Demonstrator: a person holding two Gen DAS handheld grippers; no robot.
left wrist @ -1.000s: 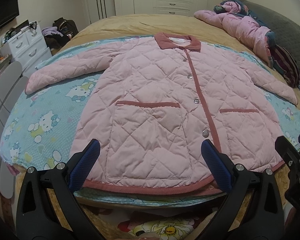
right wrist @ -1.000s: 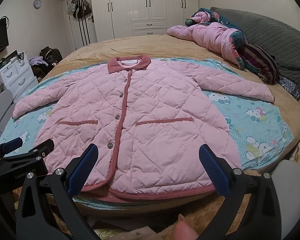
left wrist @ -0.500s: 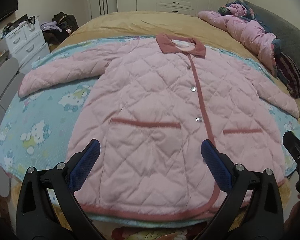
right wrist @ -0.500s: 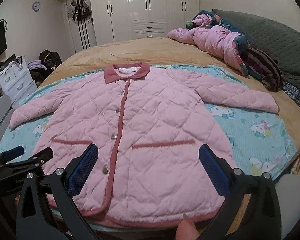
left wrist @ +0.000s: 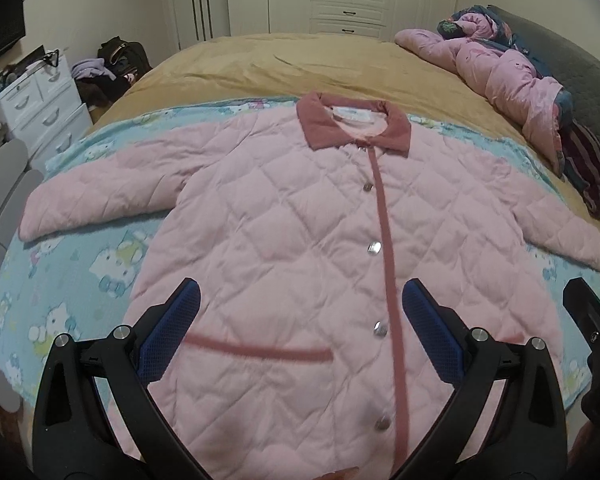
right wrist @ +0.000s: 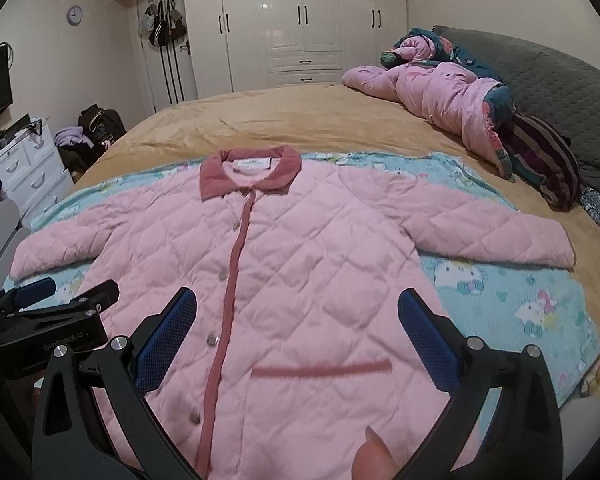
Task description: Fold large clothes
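A pink quilted coat (left wrist: 284, 240) (right wrist: 300, 264) with a darker pink collar (left wrist: 354, 128) lies flat and buttoned, front up, on a blue cartoon-cat sheet (left wrist: 72, 280), sleeves spread out to both sides. My left gripper (left wrist: 300, 332) hovers open over the coat's lower left half, above a pocket trim. My right gripper (right wrist: 298, 336) is open over the lower right half. Neither holds any fabric. The left gripper (right wrist: 56, 300) also shows at the left edge of the right wrist view. A fingertip (right wrist: 370, 456) pokes up at the bottom.
The sheet lies on a tan bedspread (left wrist: 300, 64). A heap of pink and dark bedding (right wrist: 460, 104) sits at the far right by a grey headboard (right wrist: 540, 80). White drawers (left wrist: 40, 100) and bags stand left of the bed; wardrobes (right wrist: 300, 20) line the back wall.
Both grippers have advanced over the coat from its hem toward the collar, so the hem has dropped out of view. Both stayed open; the coat has not moved.
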